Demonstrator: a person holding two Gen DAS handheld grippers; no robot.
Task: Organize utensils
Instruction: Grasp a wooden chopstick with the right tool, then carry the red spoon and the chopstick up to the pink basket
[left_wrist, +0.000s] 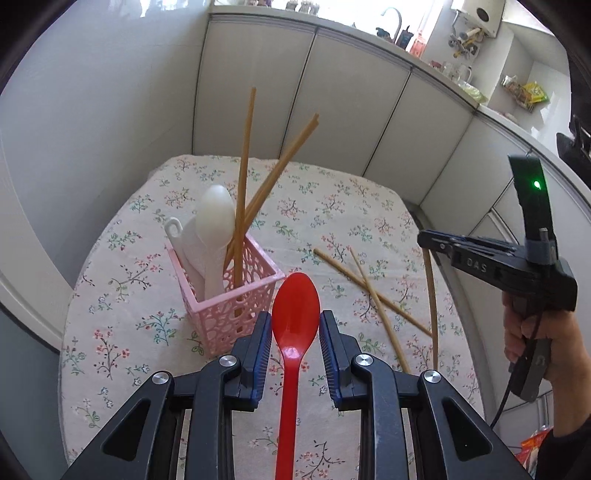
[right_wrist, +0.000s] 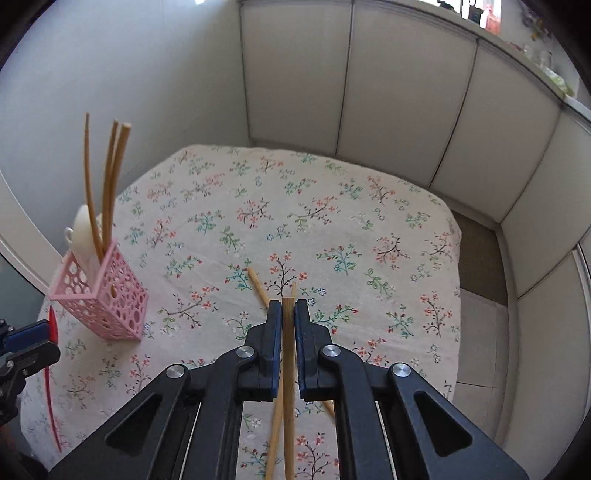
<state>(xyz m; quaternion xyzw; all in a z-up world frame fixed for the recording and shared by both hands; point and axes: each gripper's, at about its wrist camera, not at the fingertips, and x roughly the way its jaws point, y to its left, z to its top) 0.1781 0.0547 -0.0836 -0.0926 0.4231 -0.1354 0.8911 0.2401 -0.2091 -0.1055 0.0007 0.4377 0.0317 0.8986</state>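
Note:
A pink perforated basket (left_wrist: 236, 306) stands on the floral tablecloth and holds white spoons (left_wrist: 216, 221) and three wooden chopsticks (left_wrist: 243, 177). It also shows at the left in the right wrist view (right_wrist: 107, 295). My left gripper (left_wrist: 295, 328) is shut on a red plastic spoon (left_wrist: 293, 332), bowl forward, just right of the basket. My right gripper (right_wrist: 288, 317) is shut on a wooden chopstick (right_wrist: 288, 369) and holds it above the cloth; in the left wrist view it is at the right (left_wrist: 424, 240). Two crossed chopsticks (left_wrist: 373, 291) lie on the cloth.
The table with the floral tablecloth (right_wrist: 332, 221) sits in a corner of grey panelled walls (right_wrist: 406, 92). A counter with kitchen clutter (left_wrist: 461, 66) runs behind. The floor drops off past the table's right edge (right_wrist: 480, 295).

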